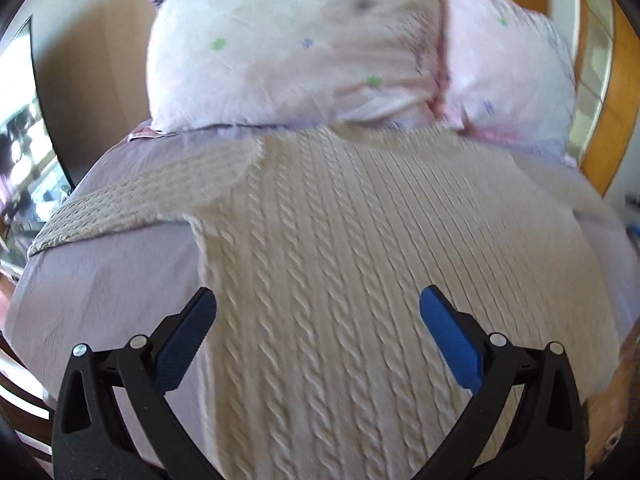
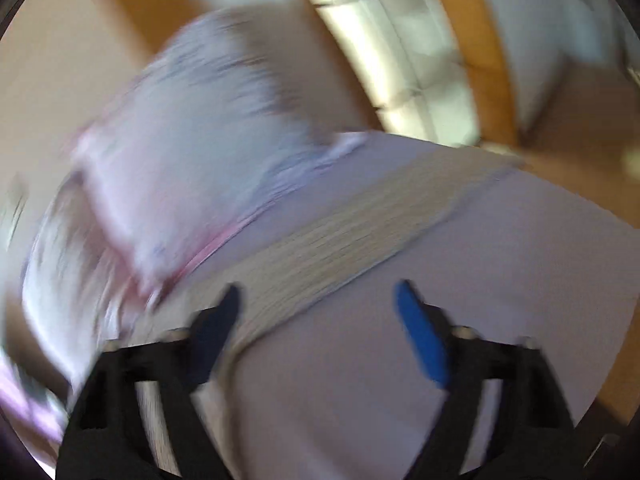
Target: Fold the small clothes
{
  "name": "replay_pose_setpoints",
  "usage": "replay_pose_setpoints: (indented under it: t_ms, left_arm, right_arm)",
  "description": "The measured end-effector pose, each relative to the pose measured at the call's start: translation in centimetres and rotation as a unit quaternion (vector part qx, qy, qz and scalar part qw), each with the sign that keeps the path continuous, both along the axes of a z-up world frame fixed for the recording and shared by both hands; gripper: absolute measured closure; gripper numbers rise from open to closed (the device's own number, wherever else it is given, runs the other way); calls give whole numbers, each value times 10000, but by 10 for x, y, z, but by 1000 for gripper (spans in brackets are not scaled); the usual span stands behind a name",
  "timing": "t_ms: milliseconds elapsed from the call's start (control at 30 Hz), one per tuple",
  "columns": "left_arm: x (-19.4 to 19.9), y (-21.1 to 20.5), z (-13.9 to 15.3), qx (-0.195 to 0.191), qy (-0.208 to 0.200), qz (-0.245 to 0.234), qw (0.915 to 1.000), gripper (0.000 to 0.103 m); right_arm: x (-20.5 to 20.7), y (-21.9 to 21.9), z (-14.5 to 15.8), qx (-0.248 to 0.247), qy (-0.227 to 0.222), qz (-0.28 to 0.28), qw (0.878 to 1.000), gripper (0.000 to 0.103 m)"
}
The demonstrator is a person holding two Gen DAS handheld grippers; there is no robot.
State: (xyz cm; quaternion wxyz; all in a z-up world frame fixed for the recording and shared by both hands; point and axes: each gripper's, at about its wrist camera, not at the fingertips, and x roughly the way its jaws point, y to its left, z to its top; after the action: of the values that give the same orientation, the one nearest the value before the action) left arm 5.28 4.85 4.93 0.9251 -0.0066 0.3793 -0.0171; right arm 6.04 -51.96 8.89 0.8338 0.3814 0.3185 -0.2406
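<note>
A cream cable-knit sweater (image 1: 340, 248) lies spread flat on a lilac bed sheet (image 1: 104, 280), one sleeve (image 1: 132, 204) stretched out to the left. My left gripper (image 1: 318, 306) is open and empty, hovering over the sweater's lower body. In the blurred right wrist view, the other sleeve (image 2: 360, 232) runs diagonally across the sheet (image 2: 500, 280). My right gripper (image 2: 318, 300) is open and empty, just above the near end of that sleeve.
Two pink flowered pillows (image 1: 288, 52) (image 1: 508, 76) lie at the head of the bed, touching the sweater's top edge. A wooden-framed mirror or window (image 1: 600, 80) stands to the right. A dark screen (image 1: 24, 140) is at the left.
</note>
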Motion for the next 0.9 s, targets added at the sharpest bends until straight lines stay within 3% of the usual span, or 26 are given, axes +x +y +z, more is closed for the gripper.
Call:
replay_pose_setpoints:
  t_ms: [67, 133, 233, 300, 400, 467, 500, 600, 667, 767, 800, 833, 900]
  left_arm:
    - [12, 21, 3, -160, -138, 173, 9996, 2]
    - [24, 35, 2, -133, -152, 287, 9994, 2]
    - [42, 61, -3, -117, 97, 583, 9982, 2]
    - [51, 86, -7, -399, 175, 851, 9954, 2]
    - [47, 118, -11, -825, -81, 1156, 9898, 2]
    - [40, 141, -11, -1099, -384, 1388, 9835, 2]
    - [38, 151, -9, -1136, -501, 1521, 9805, 2]
    - [36, 185, -4, -1052, -586, 2003, 9723, 2]
    - [35, 207, 0, -1150, -649, 2303, 9641, 2]
    - [42, 241, 2, -1443, -532, 2855, 9460, 4]
    - [46, 250, 1, -1499, -503, 2989, 9411, 7]
    - [51, 262, 0, -1586, -488, 3129, 9352, 16]
    - [56, 278, -1, -1742, -429, 3207, 9300, 23]
  right_arm:
    - [3, -53, -19, 468, 201, -779, 9957, 54]
    - [8, -81, -31, 627, 295, -1103, 9915, 57]
    - [13, -103, -47, 909, 281, -1408, 9855, 72]
    - [15, -111, -51, 867, 308, -1532, 9839, 92]
    - [25, -114, -51, 816, 282, -1540, 9843, 95]
    - [40, -91, -32, 388, 74, -1285, 9909, 95]
    - [51, -63, -9, -44, -149, -855, 9962, 95]
    - [94, 24, 40, -404, -882, 537, 9938, 95]
    - [117, 97, 66, -467, -1334, 1580, 9773, 95]
    - [147, 225, 80, -435, -1656, 3251, 9300, 95]
    - [154, 259, 77, -368, -1592, 3691, 9149, 94]
    - [163, 305, 68, -226, -1381, 4344, 8898, 94]
    - [167, 364, 53, 39, -1001, 5099, 8544, 81]
